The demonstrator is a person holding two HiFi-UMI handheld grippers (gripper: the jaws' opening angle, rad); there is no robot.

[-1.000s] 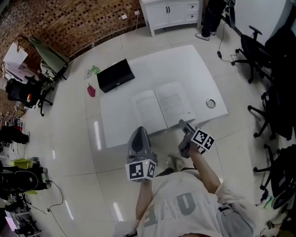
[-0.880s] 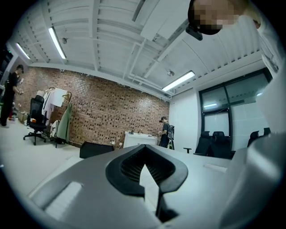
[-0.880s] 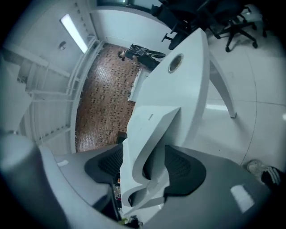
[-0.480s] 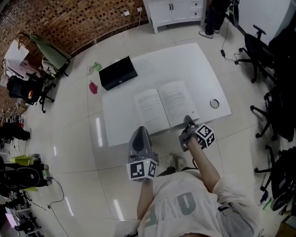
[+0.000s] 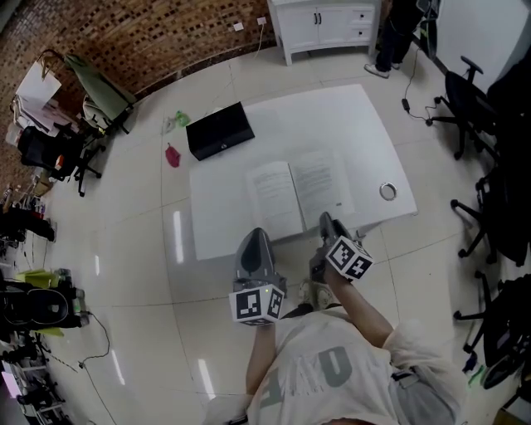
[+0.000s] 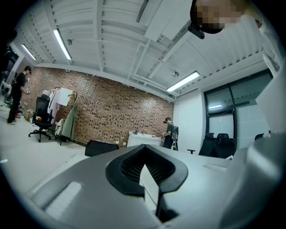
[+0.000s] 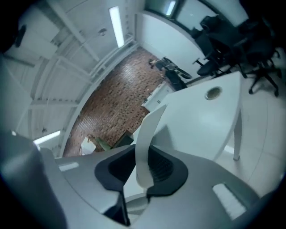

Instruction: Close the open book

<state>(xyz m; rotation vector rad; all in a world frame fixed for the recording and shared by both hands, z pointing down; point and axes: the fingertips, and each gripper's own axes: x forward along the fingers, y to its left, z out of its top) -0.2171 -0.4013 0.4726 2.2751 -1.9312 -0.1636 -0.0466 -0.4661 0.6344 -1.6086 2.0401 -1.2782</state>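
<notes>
The open book (image 5: 275, 199) lies on the white table (image 5: 332, 124), its left page flat. Its right half (image 5: 323, 187) is raised off the table and looks narrower from above. My right gripper (image 5: 325, 221) is at the book's near right corner. In the right gripper view a white sheet edge (image 7: 149, 129) stands upright between the closing jaws of the right gripper (image 7: 142, 156), pinched by the pads. My left gripper (image 5: 253, 239) hovers short of the table's near edge, off the book. In the left gripper view the left gripper (image 6: 144, 150) is shut with nothing in it.
A black box (image 5: 220, 131) sits at the table's far left corner and a small metal ring (image 5: 387, 192) near its right edge, also in the right gripper view as the ring (image 7: 213, 93). Office chairs (image 5: 481, 108) stand to the right, and a white cabinet (image 5: 332, 25) stands beyond the table.
My right gripper moved in to the book's near right corner, its jaws closed on the page edge, and it rose, lifting the right half. The left gripper stayed put.
</notes>
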